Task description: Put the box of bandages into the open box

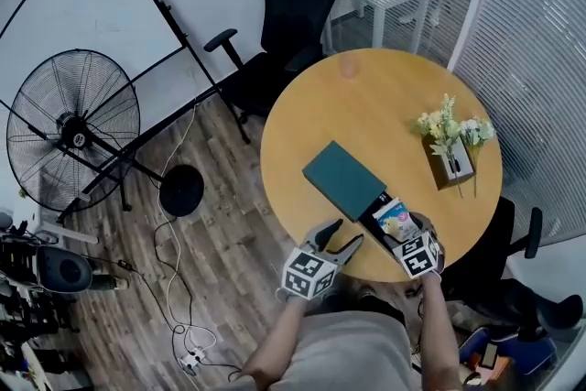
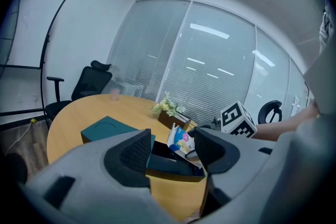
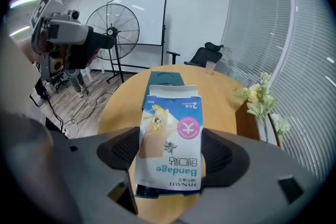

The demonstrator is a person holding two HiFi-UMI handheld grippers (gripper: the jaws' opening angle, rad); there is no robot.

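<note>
The box of bandages (image 3: 170,139) is white and light blue, with a pink circle and a cartoon picture. The open box (image 2: 173,166) is dark teal, black inside. The lid (image 1: 343,179) beside the open box has the same teal. The desk (image 1: 366,96) is yellow-orange wood.

one bandage box (image 3: 170,144), one open box (image 2: 170,164), one lid (image 1: 344,179), one fan (image 1: 73,131), one table (image 1: 366,105)
</note>
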